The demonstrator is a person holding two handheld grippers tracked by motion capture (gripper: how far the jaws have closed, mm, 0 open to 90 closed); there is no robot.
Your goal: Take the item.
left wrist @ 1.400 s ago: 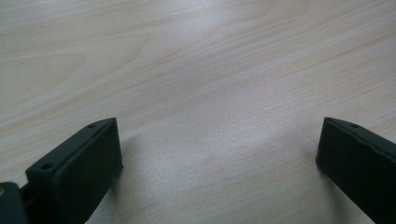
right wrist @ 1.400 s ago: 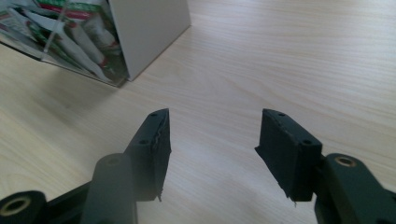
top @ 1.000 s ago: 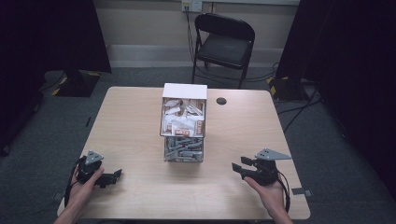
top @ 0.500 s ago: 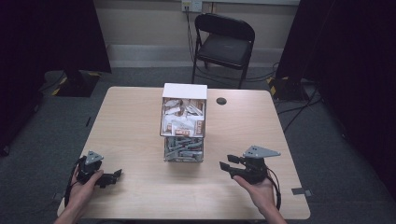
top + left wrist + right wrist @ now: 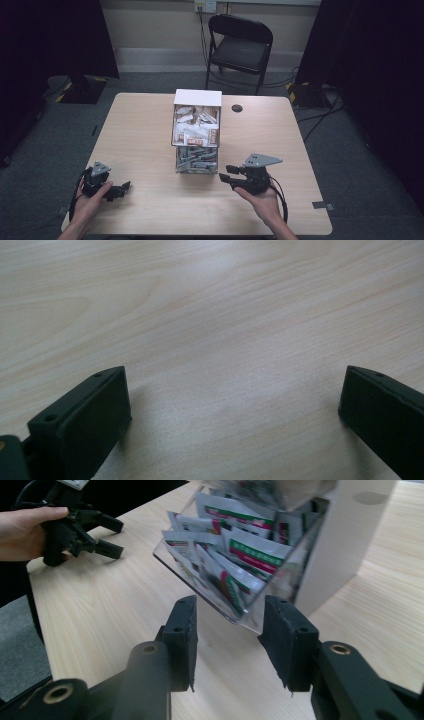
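Now the clear box of sachets (image 5: 235, 555) stands mid-bench, just ahead of my right claw (image 5: 230, 640), whose jaws gape empty. My left claw (image 5: 117, 190) rests wide apart. Probably I'm approaching; next comes reaching for a sachet.

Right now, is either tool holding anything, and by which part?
Nothing is held. The left tool is open over bare table. The right tool is open, aimed at the clear packet box, not touching it.

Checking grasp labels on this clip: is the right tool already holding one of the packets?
No: in the right gripper view the right tool has open, empty jaws, short of the packets in the clear box.
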